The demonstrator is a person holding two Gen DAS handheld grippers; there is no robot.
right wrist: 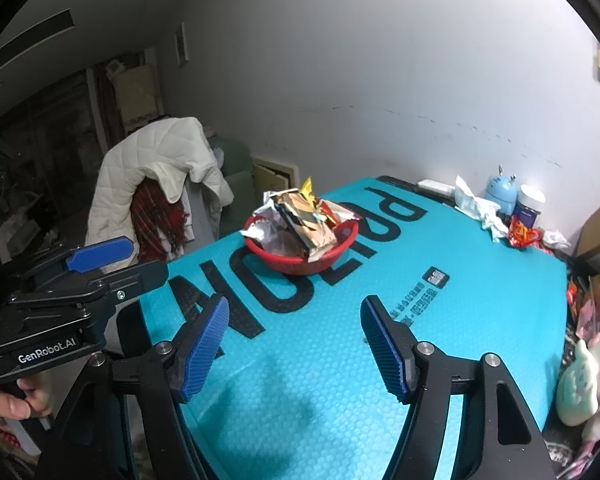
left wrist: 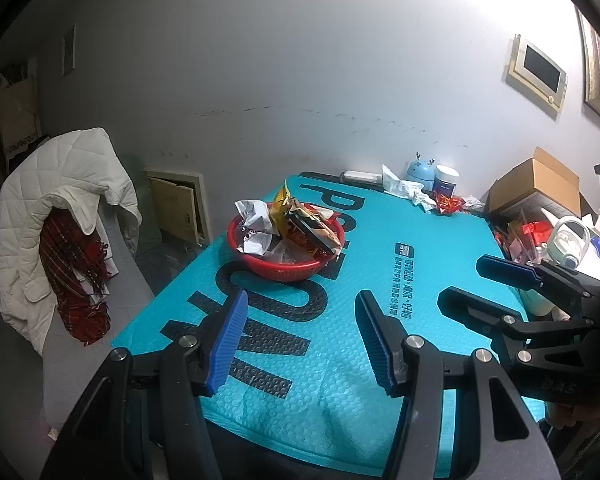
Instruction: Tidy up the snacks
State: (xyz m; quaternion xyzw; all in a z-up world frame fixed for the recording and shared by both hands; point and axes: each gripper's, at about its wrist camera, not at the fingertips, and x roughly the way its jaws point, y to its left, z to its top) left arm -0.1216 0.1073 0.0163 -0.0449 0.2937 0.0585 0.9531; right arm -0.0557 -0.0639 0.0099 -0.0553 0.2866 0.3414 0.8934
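Far to the left of the jaws, off the surface, a white quilted jacket (left wrist: 66, 184) hangs over a chair with a red plaid scarf (left wrist: 78, 276) under it. The left gripper (left wrist: 302, 334) hovers over the turquoise mat (left wrist: 428, 280) that covers the surface; its jaws stand apart and nothing is between them. Ahead of these jaws, well apart from them, the red basket (left wrist: 278, 268) sits on the mat, piled with crumpled snack packets (left wrist: 306, 228). To the right, the right gripper (right wrist: 296, 346) is also above the mat, jaws apart and empty, with the same basket ahead and a little left of its jaws. Far ahead on the right, near the wall, lie white crumpled wrappers (right wrist: 480, 204), a small blue gadget (right wrist: 502, 192), a jar (right wrist: 530, 202) and a red packet (right wrist: 522, 236).
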